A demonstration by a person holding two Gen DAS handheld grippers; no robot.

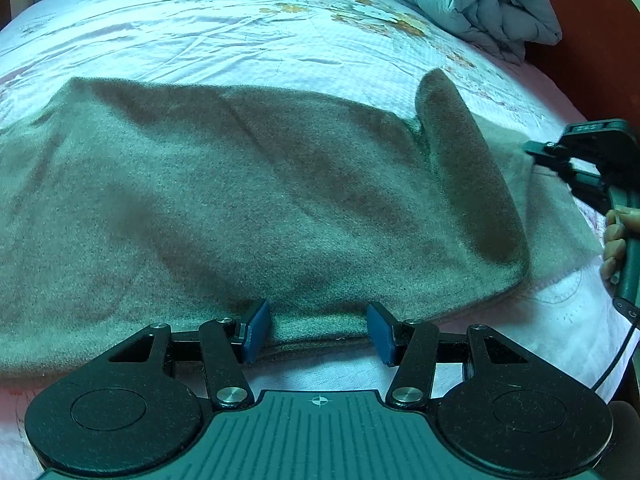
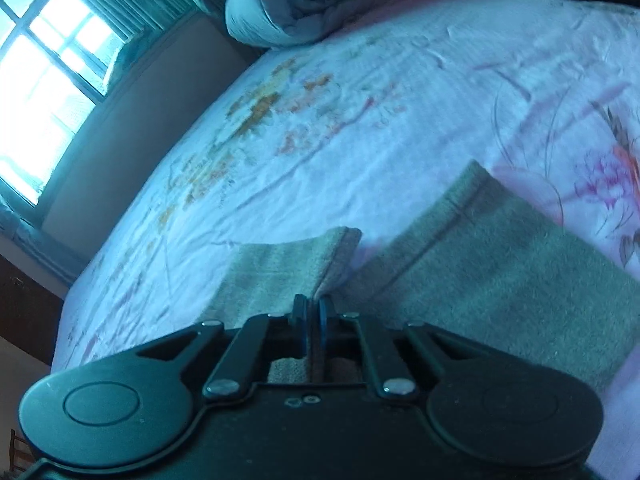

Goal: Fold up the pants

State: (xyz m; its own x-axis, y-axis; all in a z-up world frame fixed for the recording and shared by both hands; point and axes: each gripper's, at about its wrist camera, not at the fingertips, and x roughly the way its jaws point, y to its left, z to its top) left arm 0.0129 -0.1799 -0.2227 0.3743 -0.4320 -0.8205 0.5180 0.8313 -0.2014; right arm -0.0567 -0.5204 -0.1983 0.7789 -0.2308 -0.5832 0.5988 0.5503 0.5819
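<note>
Right gripper [image 2: 314, 312] jaws pinch pants [image 1: 240, 208] edge — left gripper [image 1: 318, 330] jaws apart, straddling hem.

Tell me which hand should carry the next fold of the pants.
Probably right. The right gripper is shut on a pant-leg cuff, lifted and ready to carry over. The left gripper has open jaws straddling the near edge of the pants, gripping nothing.

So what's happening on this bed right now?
A person with a gripper in each hand is folding grey-green pants on a floral bedsheet. The right gripper is shut on a hem of the fabric. The left gripper sits open at the pants' near edge, gripping nothing.
</note>
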